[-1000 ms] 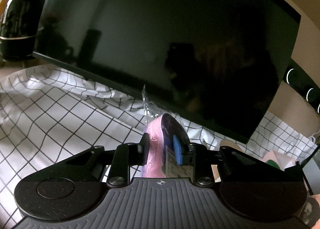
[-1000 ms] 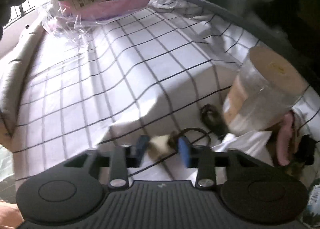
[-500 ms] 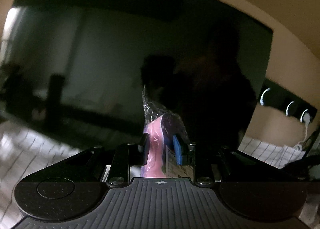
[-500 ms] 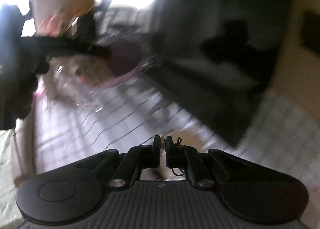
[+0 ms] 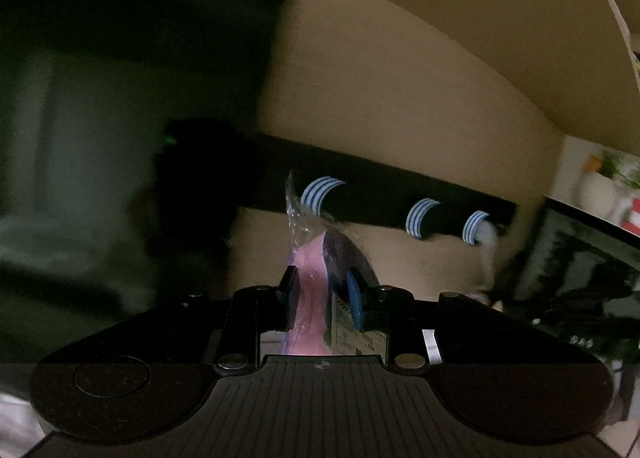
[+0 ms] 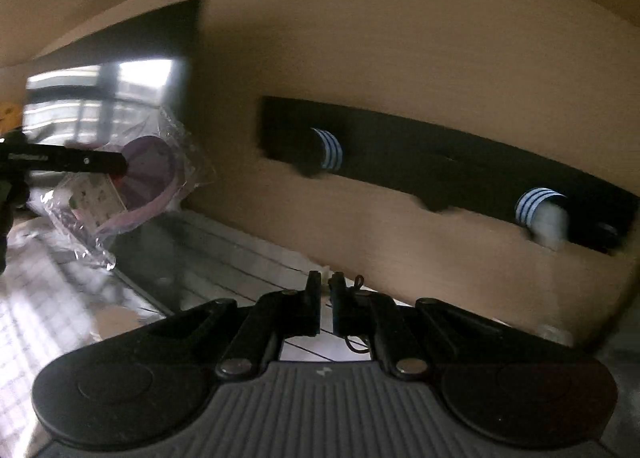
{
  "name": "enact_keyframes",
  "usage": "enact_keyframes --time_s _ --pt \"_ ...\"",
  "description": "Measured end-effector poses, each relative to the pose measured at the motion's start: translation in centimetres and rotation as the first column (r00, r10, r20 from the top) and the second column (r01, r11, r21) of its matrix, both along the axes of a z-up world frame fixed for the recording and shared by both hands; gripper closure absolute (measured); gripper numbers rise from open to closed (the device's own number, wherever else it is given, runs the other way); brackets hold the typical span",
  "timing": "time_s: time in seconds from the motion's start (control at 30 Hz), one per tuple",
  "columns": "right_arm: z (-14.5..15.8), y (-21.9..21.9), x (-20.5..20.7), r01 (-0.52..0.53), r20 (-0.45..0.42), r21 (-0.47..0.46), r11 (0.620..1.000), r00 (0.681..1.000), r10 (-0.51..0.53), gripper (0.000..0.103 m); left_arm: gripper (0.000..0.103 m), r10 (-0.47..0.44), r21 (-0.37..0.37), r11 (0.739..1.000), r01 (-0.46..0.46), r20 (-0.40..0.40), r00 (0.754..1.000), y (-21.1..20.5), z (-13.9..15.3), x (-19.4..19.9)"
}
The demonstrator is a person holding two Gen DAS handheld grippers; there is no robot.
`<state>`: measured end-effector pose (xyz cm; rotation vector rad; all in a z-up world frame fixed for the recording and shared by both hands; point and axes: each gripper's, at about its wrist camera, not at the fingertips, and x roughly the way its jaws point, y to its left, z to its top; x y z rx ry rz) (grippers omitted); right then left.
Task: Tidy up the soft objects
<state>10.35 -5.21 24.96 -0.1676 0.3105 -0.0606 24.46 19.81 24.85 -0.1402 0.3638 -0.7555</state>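
Presently, a white printed label (image 6: 98, 194) is seen on the pink-and-purple rounded item sealed in a clear plastic bag (image 5: 310, 286); its writing is too small and blurred to be read. A second strip of print shows at the bag's lower right in the left wrist view, likewise unreadable. No brand can be made out.

The left gripper (image 5: 322, 294) is held nearly level, tipped slightly downward, and is clamped on the bagged item, which stands on edge between the blue pads, with a crumpled plastic tip rising above them. In the right wrist view the same bag (image 6: 140, 186) is carried clear of the grid-patterned white cloth (image 6: 24, 322), in front of a dark screen (image 6: 120, 70).

The right gripper (image 6: 325, 298) is pressed together, its jaws having just closed, and a thin black elastic loop (image 6: 354, 338) is pinched between the pads, with its cord hanging beside the right finger. It is aimed at a tan wall bearing a black rail (image 6: 440, 162) with blue-and-white striped marks (image 6: 330, 148).
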Motion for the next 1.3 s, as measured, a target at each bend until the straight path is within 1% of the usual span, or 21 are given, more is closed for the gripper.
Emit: enact_keyframes --time_s 0.1,0.17,0.23,0.33,0.43,0.47,0.57,0.63,0.67,0.7,0.73,0.77,0.8,0.87,0.93,1.0,1.07,1.13,1.17,1.23,1.3 --pt "-1.0 -3.4 -1.6 0.057 -0.001 0.008 0.998 0.998 -0.057 0.098 0.074 -0.078 -0.009 0.997 0.078 -0.044 0.996 -5.5 -1.7 -0.1" --pt "-1.9 -5.6 -2.6 0.083 -0.01 0.031 0.996 0.997 -0.083 0.098 0.074 -0.112 -0.019 0.994 0.111 -0.089 0.99 -9.1 -3.7 -0.1" --pt "-3.4 -7.7 -3.1 0.1 -0.033 0.069 0.993 0.995 -0.097 0.098 0.074 -0.124 -0.03 0.992 0.12 -0.152 0.981 -12.1 -6.1 -0.1" --pt "-5.5 -9.7 -3.0 0.107 -0.076 0.111 0.988 0.992 -0.099 0.098 0.073 -0.102 -0.046 0.995 0.092 -0.272 0.957 -15.6 -10.7 0.4" --pt "-8.2 -11.0 -2.2 0.086 -0.117 0.132 0.988 0.991 -0.071 0.098 0.072 -0.088 -0.056 0.996 0.072 -0.384 0.919 -17.6 -14.6 0.9" --pt "-9.3 -11.3 -1.9 0.07 -0.128 0.13 0.989 0.99 -0.054 0.098 0.072 -0.069 -0.036 0.998 0.06 -0.41 0.91 -18.2 -15.8 1.1" --pt "-12.3 -11.5 -0.5 0.019 -0.162 0.144 0.989 0.987 0.005 0.098 0.072 0.019 0.068 0.998 0.013 -0.459 0.888 -20.0 -18.4 1.7" --pt "-14.3 -11.7 0.3 -0.013 -0.198 0.154 0.988 0.979 0.043 0.097 0.072 0.031 0.083 0.996 0.009 -0.471 0.882 -19.8 -19.0 1.6" --pt "-15.2 -11.9 0.8 -0.009 -0.222 0.164 0.986 0.974 0.046 0.092 0.072 0.031 0.084 0.996 0.01 -0.469 0.882 -19.7 -19.1 1.4" --pt "-16.0 -12.1 1.1 0.003 -0.24 0.169 0.986 0.97 0.038 0.084 0.072 0.032 0.083 0.997 0.007 -0.462 0.886 -19.5 -19.0 1.0" --pt "-16.7 -12.2 1.1 0.014 -0.253 0.174 0.985 0.967 0.031 0.079 0.072 0.037 0.082 0.997 0.0 -0.451 0.892 -19.0 -18.8 0.7" --pt "-17.3 -12.4 1.0 0.027 -0.271 0.184 0.983 0.962 0.024 0.069 0.072 0.047 0.081 0.997 -0.012 -0.44 0.897 -18.7 -18.4 0.5" --pt "-17.7 -12.6 0.9 0.034 -0.273 0.193 0.981 0.962 0.021 0.062 0.072 0.059 0.078 0.997 -0.027 -0.429 0.901 -17.8 -18.1 0.1" --pt "-18.5 -12.8 0.6 0.049 -0.276 0.22 0.974 0.961 0.014 0.06 0.072 0.086 0.083 0.995 -0.057 -0.411 0.908 -15.7 -17.1 -0.6" --pt "-18.5 -12.5 0.2 0.067 -0.273 0.244 0.968 0.962 0.002 0.059 0.072 0.124 0.097 0.991 -0.094 -0.38 0.917 -13.3 -15.8 -1.1" --pt "-18.3 -12.1 0.2 0.103 -0.261 0.272 0.957 0.965 -0.03 0.057 0.072 0.173 0.119 0.983 -0.14 -0.345 0.923 -9.9 -14.3 -1.7" --pt "-17.7 -11.5 0.6 0.147 -0.248 0.313 0.938 0.966 -0.069 0.056 0.072 0.238 0.149 0.968 -0.2 -0.307 0.922 -5.8 -13.1 -2.3" --pt "-17.0 -10.5 1.2 0.175 -0.242 0.361 0.916 0.966 -0.089 0.056 0.072 0.311 0.187 0.945 -0.268 -0.266 0.912 -2.1 -12.3 -2.8" --pt "-16.7 -9.6 1.6 0.176 -0.241 0.383 0.907 0.967 -0.086 0.056 0.072 0.358 0.209 0.927 -0.312 -0.241 0.902 0.3 -11.8 -3.3" --pt "-16.3 -7.4 2.3 0.158 -0.236 0.399 0.903 0.97 -0.065 0.054 0.072 0.44 0.247 0.887 -0.39 -0.203 0.875 4.6 -11.2 -4.1" --pt "-15.9 -4.4 3.2 0.136 -0.232 0.392 0.91 0.972 -0.045 0.053 0.072 0.502 0.274 0.852 -0.446 -0.182 0.846 8.7 -10.8 -4.7"
